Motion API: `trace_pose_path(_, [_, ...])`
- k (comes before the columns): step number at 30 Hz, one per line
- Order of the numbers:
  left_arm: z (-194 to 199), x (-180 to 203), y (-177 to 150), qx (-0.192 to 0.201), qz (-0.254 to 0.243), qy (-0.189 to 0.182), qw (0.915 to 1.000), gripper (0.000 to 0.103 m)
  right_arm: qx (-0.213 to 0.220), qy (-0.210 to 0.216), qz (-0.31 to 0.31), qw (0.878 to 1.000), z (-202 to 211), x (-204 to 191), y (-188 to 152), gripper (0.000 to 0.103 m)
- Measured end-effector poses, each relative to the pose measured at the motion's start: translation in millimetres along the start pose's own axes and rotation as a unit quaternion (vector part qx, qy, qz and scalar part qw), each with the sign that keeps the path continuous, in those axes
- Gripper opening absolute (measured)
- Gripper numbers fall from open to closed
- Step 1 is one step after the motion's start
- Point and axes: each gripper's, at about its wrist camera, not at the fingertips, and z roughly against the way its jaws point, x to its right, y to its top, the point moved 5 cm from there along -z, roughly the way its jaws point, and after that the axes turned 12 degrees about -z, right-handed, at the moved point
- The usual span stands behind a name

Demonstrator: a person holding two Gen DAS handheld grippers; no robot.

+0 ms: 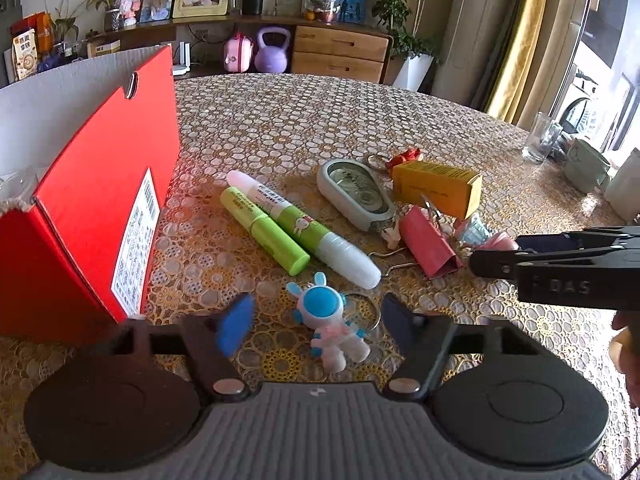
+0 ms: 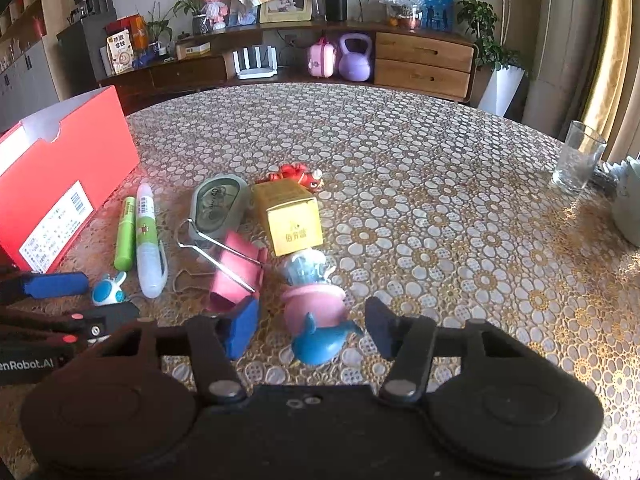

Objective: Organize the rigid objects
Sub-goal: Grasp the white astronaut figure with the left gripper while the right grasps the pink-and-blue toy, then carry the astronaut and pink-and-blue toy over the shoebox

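it was a home living room: beyond the claw stood a wooden sideboard (image 2: 424, 62), houseplants (image 2: 486, 20), curtains (image 1: 520, 40).

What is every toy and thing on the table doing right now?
Left tongs: open around the bunny keychain, not squeezing.
Right tongs: open around the pink and blue toy.
Bunny keychain: lying flat.
Pink and blue toy: tipped on its side.
Red box: open at the top.
Green tubes: lying side by side.
Pink binder clip: lying on its side.
Yellow carton: closed.
Glass: upright.
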Motion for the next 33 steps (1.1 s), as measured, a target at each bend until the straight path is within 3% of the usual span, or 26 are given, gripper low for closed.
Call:
trace_pose_path(4, [0, 1, 1, -0.001, 0.0, 0.002, 1.0, 0.036, -0.002, -0.007, 0.001, 1.0, -4, 0, 1, 0.049])
trace_pose_path(8, [0, 5, 4, -0.001, -0.016, 0.005, 0.9999, 0.029, -0.009, -0.017, -0.005, 1.0, -9, 2, 1, 0.046])
trace_pose_path(12, [-1, 4, 8, -0.003, -0.024, 0.002, 0.9997, 0.028, -0.007, -0.027, 0.0, 1.0, -9, -2, 1, 0.043])
trace_pose_path(14, [-1, 2, 7, -0.006, -0.024, 0.003, 0.9997, 0.028, -0.011, -0.02, -0.008, 1.0, -6, -2, 0, 0.035])
trace_pose_path(24, [21, -4, 1, -0.006, -0.025, -0.015, 0.9996, 0.028, -0.007, -0.009, -0.041, 0.999, 43, -8, -18, 0.035])
trace_pose_path(33, [70, -5, 4, 0.008, -0.032, -0.036, 0.9988, 0.028, 0.001, 0.031, -0.019, 0.999, 106, -56, -22, 0.035])
